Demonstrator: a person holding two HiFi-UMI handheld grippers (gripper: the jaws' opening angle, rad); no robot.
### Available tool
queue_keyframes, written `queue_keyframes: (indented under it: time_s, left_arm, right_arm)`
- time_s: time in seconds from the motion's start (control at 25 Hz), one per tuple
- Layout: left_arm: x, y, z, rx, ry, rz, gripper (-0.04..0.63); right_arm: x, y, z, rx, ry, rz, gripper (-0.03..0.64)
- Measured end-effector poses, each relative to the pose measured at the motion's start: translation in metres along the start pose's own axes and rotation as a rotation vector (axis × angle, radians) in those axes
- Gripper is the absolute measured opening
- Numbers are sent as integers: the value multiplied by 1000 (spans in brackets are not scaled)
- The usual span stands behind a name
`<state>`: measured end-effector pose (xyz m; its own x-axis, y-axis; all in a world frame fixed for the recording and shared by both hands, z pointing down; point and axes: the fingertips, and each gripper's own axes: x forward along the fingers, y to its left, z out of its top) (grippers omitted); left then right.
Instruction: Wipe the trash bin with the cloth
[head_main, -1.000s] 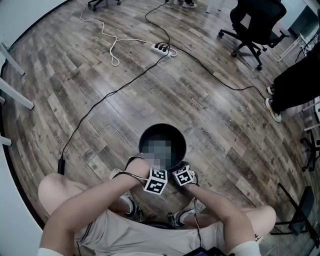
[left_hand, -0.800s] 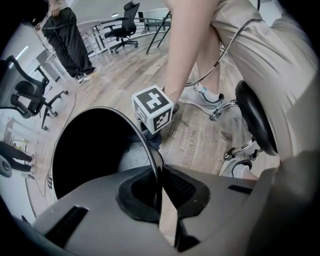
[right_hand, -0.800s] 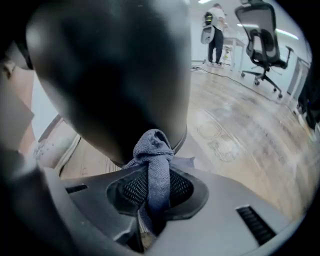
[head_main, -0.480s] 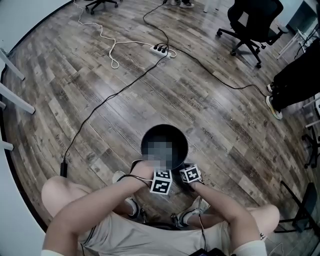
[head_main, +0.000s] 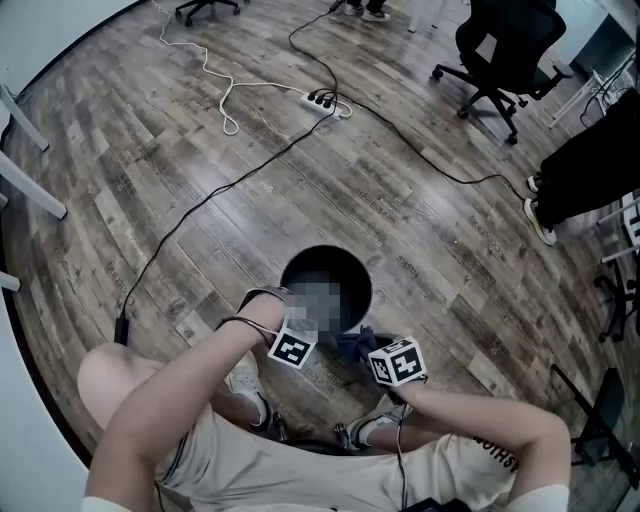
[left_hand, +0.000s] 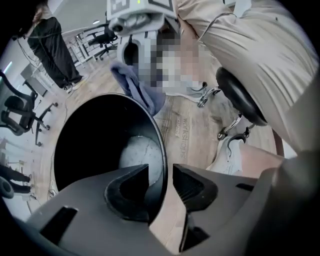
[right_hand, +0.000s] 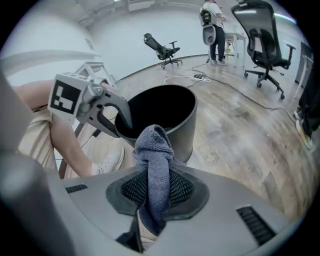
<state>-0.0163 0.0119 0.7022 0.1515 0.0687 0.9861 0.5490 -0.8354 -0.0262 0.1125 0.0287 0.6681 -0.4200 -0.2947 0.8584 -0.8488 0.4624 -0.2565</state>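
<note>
One cloth (right_hand: 155, 160) raised, left hand-held gripper (left_hand: 161, 175) opened

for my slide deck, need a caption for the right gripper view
Right gripper clamps a folded grey-blue cloth near the round black plastic trash bin.

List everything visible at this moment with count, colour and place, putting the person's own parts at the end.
trash bin: one, black, on the floor before the person's knees
cloth: one, blue-grey, bunched in the right gripper beside the bin
power strip: one, white, on the floor beyond the bin
cables: several, black and white, trailing across the floor
office chairs: at least two, black, far side of the room
bystander: one, dark clothing, right edge
floor: grey-brown wood planks
left gripper: grey, pointing down at the bin's near rim; jaws have just been opening, rim between them, not pressed
right gripper: grey, shut on the cloth
</note>
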Motion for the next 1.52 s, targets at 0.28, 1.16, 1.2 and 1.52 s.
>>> queue_keyframes:
  time_s: [0.28, 1.16, 1.2, 1.52]
  left_arm:
    - [1, -1, 4, 35, 1, -12, 81]
    - [2, 3, 29, 22, -49, 12, 29]
    - [2, 3, 28, 18, -48, 10, 28]
    - [5, 15, 43, -55, -42, 46, 29]
  right_arm:
    - [-17, 3, 18, -73, 42, 23, 77]
    - [147, -55, -39, -258, 19, -58, 77]
    - [156, -55, -42, -232, 15, -51, 77]
    - [194, -67, -70, -8, 51, -48, 77]
